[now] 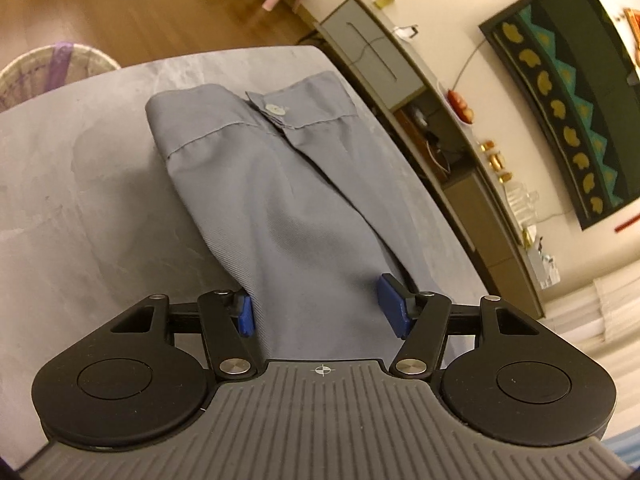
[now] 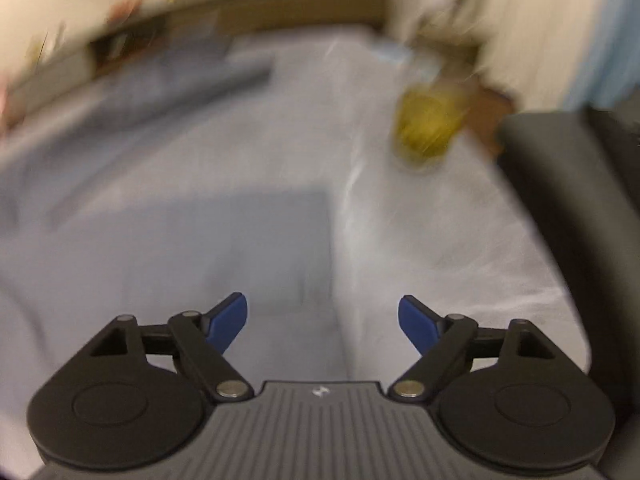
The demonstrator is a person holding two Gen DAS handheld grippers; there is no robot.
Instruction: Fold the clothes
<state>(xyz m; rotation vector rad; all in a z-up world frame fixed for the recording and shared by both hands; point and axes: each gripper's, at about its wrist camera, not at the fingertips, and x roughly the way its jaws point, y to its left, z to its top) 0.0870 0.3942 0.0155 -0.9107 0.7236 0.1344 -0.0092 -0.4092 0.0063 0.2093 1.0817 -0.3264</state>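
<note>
Left claw (image 1: 324, 312) sits right at the near end of the grey-blue folded cotton trousers (image 1: 256, 168), its blue pads (image 1: 394, 306) about half apart with the cloth running up between them. The pads flank the fabric, and I cannot tell whether they actually pinch it. The garment lies lengthwise away from the claw on the grey cloth-covered surface (image 1: 80, 184), waistband and pale button (image 1: 275, 109) at the far end, close to the surface's far edge. Beyond that, a woven basket (image 1: 48, 72) on the wooden floor and a long low cabinet (image 1: 420, 120) along the wall.

Over to the right claw (image 2: 322, 318): jaws wide, nothing between them, pointing down at the surface in a heavily blurred picture. A flat grey-blue panel of the trousers (image 2: 224, 240) lies just ahead of it, with a yellowish blurred object (image 2: 428, 128) further off that I can't identify.

Best play from here, I'd say: bring the right claw to the hem corner beside the left, close both on all layers together, then lift evenly and carry the hem over toward the waistband, keeping the edges aligned.
</note>
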